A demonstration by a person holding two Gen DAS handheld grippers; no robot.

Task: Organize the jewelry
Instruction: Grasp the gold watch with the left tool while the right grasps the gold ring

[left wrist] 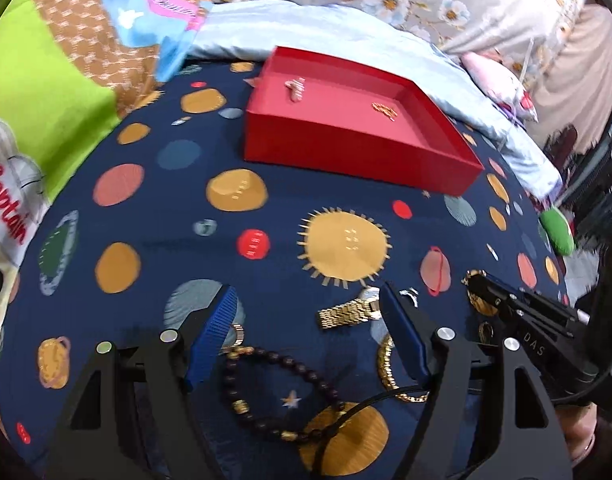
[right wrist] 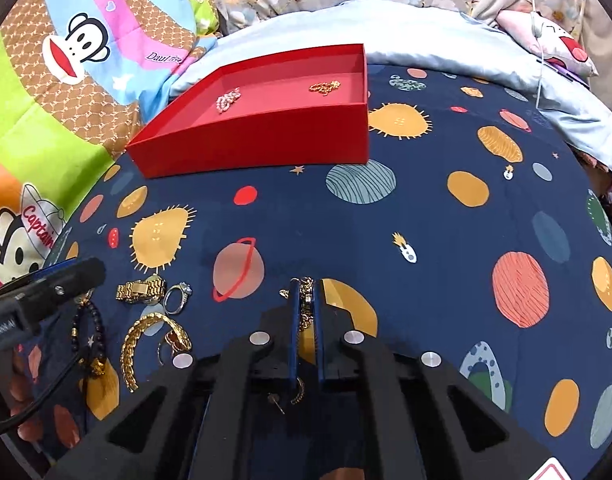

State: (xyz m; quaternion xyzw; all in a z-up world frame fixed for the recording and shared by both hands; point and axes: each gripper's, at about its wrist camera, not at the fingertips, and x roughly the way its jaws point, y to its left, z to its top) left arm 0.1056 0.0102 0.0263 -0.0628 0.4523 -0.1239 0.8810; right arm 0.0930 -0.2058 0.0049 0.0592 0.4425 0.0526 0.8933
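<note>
Transfer step, as I read it: right hand-held gripper (right wrist: 305, 300) has its blue fingers pinched nearly together on a small gold chain piece (right wrist: 306, 294), which shows between the tips and hangs below them; whether it has cleared the bedspread (right wrist: 446, 208) I can't tell. Left hand-held gripper (left wrist: 306, 312) is spread wide and holding nothing, poised over the loose pile near the front of the bed. Within or just beside its span: dark bead bracelet (left wrist: 273, 392), gold watch (left wrist: 346, 312), a thick gold chain (left wrist: 386, 364) partly behind the right-side finger. Right wrist view adds a silver ring (right wrist: 177, 298) next to the watch. Red box (right wrist: 265, 120) sits farther back on the bed, well apart from the pile, open-topped, already holding a pink-white bead piece (right wrist: 227, 100) and a gold chain (right wrist: 325, 87), set apart from each other. So sorting looks partly done, most pieces still on the bedspread. Next move probably: carry the pinched piece up and over the near wall of the box, release on bare floor clear of the two pieces there. Dangling links could catch the wall, so clearance matters. Left can then close on the bracelet or watch.
</note>
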